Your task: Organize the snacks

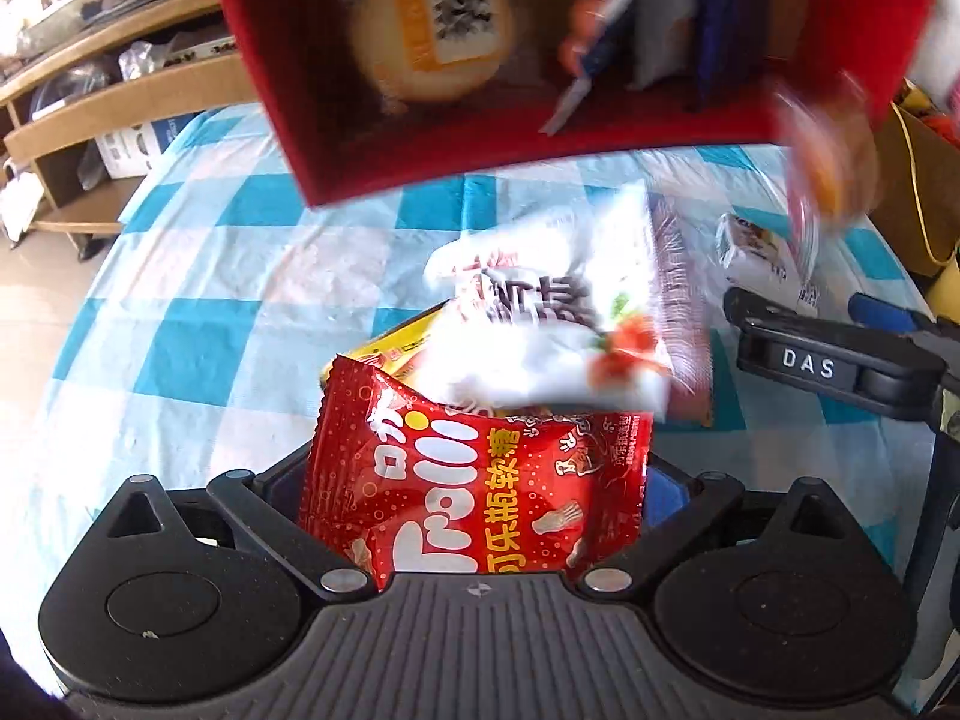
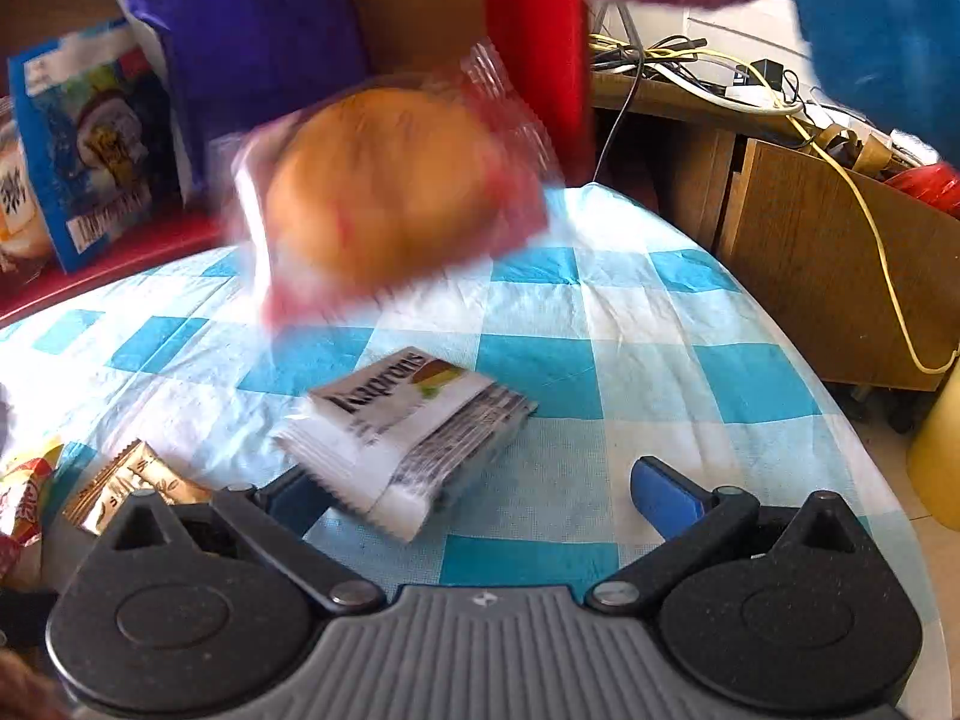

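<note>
- Red box, biggest thing in the left wrist view, hangs tilted across the top of the frame above the checked tablecloth, its open side facing the camera with snacks still inside. Judging by the blur, it is in motion; more packets could spill out in a heap and slide off the table edge.
- White snack bag, centre of that view, looks caught mid-tumble over a yellow packet and may bury smaller items, making them hard to pinch singly.
- Red Trolli gummy bag, lower centre, sits between the left gripper fingers; the bag hides the tips, so whether they pinch it or it merely lies over them I cannot tell. If loose, it will drop with any lift.
- Wrapped bun, blurred at upper centre of the right wrist view, appears airborne or sliding; it could roll past the cloth's far edge toward the wooden cabinet at right.
- Right gripper is spread wide, holding nothing, low over the cloth; closing now risks catching only a corner of a packet.
- White wafer pack, centre of the right view, lies flat just ahead of the left finger; a glancing grip could push it away.
- Small gold bar, lower left, lies beside that finger and is easily knocked aside.
</note>
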Demonstrator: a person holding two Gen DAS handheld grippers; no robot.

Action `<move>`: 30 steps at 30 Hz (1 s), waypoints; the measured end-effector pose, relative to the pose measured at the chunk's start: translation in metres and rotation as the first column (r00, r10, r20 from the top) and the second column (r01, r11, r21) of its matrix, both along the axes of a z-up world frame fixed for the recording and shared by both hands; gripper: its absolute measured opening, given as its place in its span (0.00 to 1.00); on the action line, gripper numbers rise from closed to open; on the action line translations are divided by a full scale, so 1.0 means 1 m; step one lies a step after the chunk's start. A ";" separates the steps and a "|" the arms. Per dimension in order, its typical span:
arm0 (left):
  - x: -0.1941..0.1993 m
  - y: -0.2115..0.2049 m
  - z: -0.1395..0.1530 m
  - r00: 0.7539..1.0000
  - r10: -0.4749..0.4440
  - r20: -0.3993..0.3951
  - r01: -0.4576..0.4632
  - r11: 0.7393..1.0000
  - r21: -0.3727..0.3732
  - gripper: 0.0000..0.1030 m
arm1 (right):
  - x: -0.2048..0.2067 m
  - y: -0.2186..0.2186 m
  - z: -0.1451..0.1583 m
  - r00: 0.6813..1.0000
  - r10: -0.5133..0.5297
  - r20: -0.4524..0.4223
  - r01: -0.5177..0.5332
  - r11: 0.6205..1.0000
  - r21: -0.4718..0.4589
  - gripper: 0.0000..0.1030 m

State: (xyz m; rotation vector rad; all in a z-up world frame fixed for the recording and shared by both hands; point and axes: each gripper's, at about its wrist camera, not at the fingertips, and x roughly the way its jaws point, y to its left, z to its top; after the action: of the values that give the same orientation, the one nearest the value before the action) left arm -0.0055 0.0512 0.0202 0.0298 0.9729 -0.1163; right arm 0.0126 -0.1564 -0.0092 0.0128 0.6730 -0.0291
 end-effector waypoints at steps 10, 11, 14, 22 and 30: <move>0.011 0.009 0.000 0.999 0.011 -0.031 -0.012 0.999 -0.034 0.98 | -0.001 0.000 0.002 1.000 0.001 -0.001 -0.001 1.000 0.000 1.00; 0.012 0.009 0.000 1.000 0.010 -0.030 -0.011 0.999 -0.033 0.98 | -0.001 -0.001 0.002 1.000 0.001 -0.001 -0.001 1.000 0.000 1.00; 0.012 0.011 0.000 1.000 0.008 -0.026 -0.009 0.999 -0.047 0.99 | 0.001 -0.001 0.002 1.000 0.001 -0.002 -0.001 1.000 0.000 1.00; 0.020 0.015 0.000 0.999 0.006 -0.037 -0.011 0.989 -0.151 0.99 | 0.005 -0.003 0.001 1.000 0.001 -0.004 -0.001 1.000 0.000 1.00; 0.022 0.010 0.002 0.999 -0.017 -0.032 0.011 0.984 -0.180 1.00 | 0.005 -0.005 0.001 1.000 0.001 -0.004 -0.001 1.000 0.001 1.00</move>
State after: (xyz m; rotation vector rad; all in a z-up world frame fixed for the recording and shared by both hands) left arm 0.0169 0.0612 0.0222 -0.1315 0.9927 -0.2173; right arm 0.0175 -0.1616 -0.0086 0.0131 0.6768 -0.0275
